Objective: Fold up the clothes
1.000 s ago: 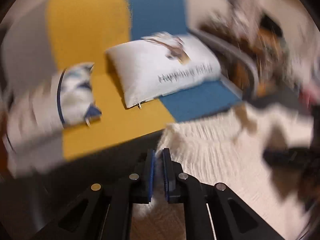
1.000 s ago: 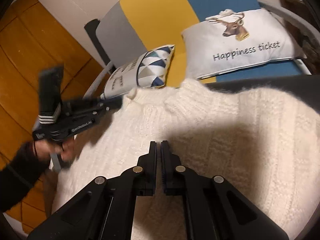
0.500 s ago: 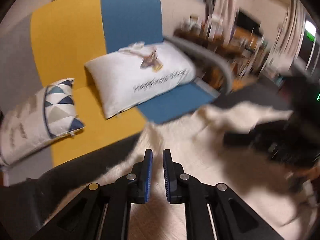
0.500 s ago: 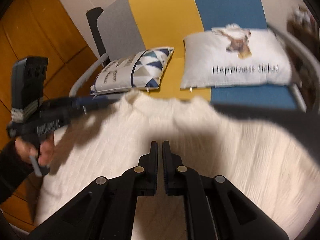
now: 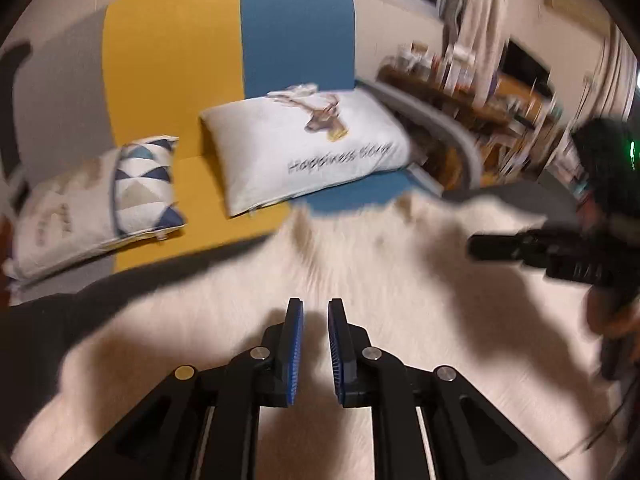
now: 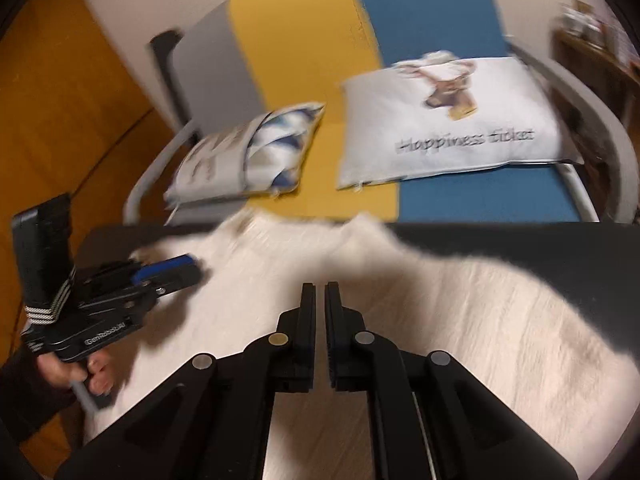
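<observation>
A second ago the left tool pinched the edge of the white knit; since then its jaws have just been opening, and nothing lies between the blue pads.

Left wrist view: the left tool (image 5: 315,320) hangs over the cream sweater (image 5: 380,280) with a clear gap between its jaws, gripping nothing. The sweater lies spread on the dark counter (image 5: 36,332), its far edge near the sofa (image 5: 172,60). On the sofa's yellow and blue seat rest a white deer pillow (image 5: 312,152) and, to its left, a pillow with blue triangles (image 5: 104,196). At the right edge, blurred, the right tool (image 5: 476,246) reaches in over the sweater.

Right wrist view: the right tool (image 6: 319,292) has its jaws drawn nearly together, closed on nothing, above the sweater (image 6: 460,320), which covers most of the counter (image 6: 540,248). At the left the left tool (image 6: 188,268), in a hand (image 6: 88,368) with a dark sleeve (image 6: 24,392), sits at the sweater's left edge, blue pad showing. Behind stand the deer pillow (image 6: 448,120), reading "Happiness ticket", and the triangle pillow (image 6: 248,156) on the sofa (image 6: 304,40).
</observation>
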A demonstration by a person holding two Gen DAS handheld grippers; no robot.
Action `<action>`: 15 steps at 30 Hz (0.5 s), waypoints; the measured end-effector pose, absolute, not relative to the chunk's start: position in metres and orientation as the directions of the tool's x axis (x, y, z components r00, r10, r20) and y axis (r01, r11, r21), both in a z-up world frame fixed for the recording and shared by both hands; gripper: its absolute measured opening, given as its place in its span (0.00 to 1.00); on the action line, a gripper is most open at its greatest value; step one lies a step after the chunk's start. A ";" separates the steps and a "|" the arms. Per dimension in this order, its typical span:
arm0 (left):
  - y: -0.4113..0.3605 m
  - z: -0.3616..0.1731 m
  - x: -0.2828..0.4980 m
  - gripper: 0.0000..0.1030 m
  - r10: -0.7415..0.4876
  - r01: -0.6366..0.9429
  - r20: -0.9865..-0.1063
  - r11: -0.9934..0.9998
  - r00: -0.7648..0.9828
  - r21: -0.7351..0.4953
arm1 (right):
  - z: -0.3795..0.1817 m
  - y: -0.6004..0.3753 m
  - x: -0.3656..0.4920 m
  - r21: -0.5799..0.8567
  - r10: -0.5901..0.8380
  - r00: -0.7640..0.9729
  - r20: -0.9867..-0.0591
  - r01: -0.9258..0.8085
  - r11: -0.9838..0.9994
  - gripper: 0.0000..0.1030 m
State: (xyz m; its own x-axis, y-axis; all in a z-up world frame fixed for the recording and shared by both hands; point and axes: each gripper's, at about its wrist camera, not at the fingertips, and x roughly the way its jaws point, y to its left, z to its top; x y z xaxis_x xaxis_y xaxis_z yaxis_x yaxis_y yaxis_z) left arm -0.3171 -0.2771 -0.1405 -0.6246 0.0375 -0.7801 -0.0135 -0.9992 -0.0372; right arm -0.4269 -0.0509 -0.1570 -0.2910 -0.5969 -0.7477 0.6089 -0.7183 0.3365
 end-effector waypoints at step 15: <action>-0.254 -0.105 -0.161 0.14 0.180 0.048 -0.760 -0.962 -0.624 -0.268 | -0.130 0.019 -0.310 0.471 -0.644 -0.145 -0.751 0.565 -0.677 0.25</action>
